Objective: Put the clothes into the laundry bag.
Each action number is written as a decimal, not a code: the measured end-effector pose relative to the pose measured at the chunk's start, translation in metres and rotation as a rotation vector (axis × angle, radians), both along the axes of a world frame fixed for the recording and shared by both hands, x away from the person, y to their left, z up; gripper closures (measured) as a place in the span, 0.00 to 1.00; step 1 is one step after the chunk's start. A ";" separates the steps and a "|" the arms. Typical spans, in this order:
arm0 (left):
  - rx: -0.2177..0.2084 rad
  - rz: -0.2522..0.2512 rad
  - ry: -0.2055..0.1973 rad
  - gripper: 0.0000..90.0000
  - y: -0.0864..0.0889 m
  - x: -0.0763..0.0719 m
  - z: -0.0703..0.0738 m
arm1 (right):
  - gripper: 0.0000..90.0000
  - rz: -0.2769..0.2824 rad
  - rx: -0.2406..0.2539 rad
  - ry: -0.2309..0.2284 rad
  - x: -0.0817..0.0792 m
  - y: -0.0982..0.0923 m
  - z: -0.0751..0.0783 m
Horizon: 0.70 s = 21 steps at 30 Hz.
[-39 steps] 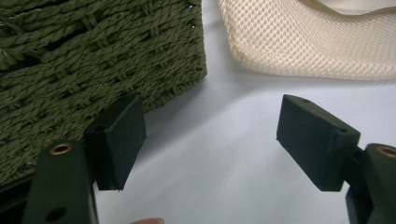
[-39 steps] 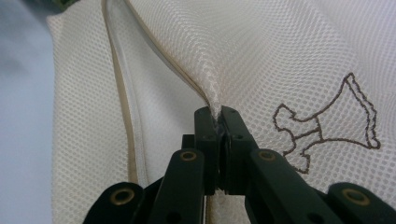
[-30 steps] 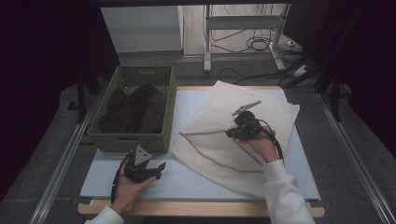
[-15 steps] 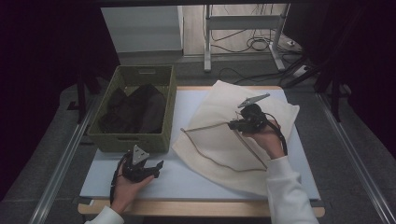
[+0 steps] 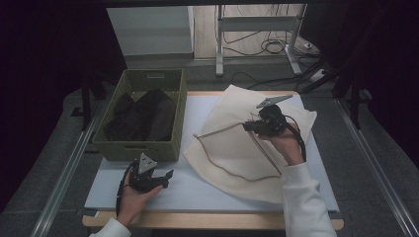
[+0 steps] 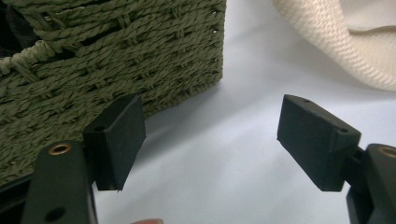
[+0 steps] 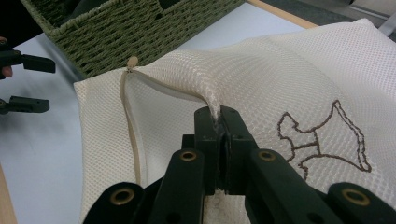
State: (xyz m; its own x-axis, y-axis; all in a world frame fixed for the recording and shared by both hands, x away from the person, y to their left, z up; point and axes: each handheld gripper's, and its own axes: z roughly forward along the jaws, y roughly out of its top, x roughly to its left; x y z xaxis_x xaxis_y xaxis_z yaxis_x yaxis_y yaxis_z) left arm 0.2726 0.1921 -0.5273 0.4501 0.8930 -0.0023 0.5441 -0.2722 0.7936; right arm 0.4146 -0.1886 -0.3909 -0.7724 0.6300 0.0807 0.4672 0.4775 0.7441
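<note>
A cream mesh bag point(image 5: 232, 148) lies on the right half of the white table point(image 5: 197, 190). It has a zip point(image 7: 134, 130) along one edge and a brown dog outline point(image 7: 322, 135) stitched on it. My right gripper point(image 5: 247, 126) is shut on a pinch of the bag's top layer point(image 7: 280, 74) and holds it up in a ridge, jaws together point(image 7: 218, 116). My left gripper point(image 5: 165, 177) rests near the table's front, just before the green woven basket point(image 5: 141, 148). Its jaws stand open point(image 6: 210, 140) with nothing between them, the basket corner point(image 6: 116, 56) close ahead.
Dark clothes point(image 5: 141, 116) lie in the basket at the table's back left. The bag's thick hem point(image 6: 345, 42) lies to the right of the left gripper. Bare table surface stretches between the two hands. Metal rails run along both sides of the table.
The right gripper has risen and drifted toward the back with the pinched mesh, pulling the bag's top layer higher. The left hand and its gripper have stayed put.
</note>
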 end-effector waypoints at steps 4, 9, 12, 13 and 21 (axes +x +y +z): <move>-0.001 0.001 -0.004 0.26 0.000 -0.001 0.002 | 0.96 0.001 -0.005 0.003 0.000 0.001 -0.001; -0.032 -0.007 0.003 0.28 0.000 -0.002 0.007 | 0.96 0.002 -0.008 0.005 0.000 0.001 -0.002; -0.043 -0.016 0.001 0.28 -0.001 -0.004 0.012 | 0.96 0.001 -0.011 0.007 0.000 0.000 -0.003; -0.042 -0.016 -0.005 0.29 -0.002 -0.004 0.015 | 0.96 -0.001 -0.010 0.008 0.000 0.000 -0.003; -0.059 -0.020 -0.024 0.27 -0.002 -0.010 0.035 | 0.96 -0.006 -0.009 0.007 -0.002 -0.002 -0.003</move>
State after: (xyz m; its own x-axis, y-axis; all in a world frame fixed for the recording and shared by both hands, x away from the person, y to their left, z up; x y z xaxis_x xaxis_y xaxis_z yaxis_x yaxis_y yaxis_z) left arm 0.2624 0.1900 -0.4926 0.4688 0.8822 -0.0438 0.5192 -0.2350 0.8217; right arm 0.4130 -0.1910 -0.3938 -0.7679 0.6355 0.0807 0.4757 0.4813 0.7363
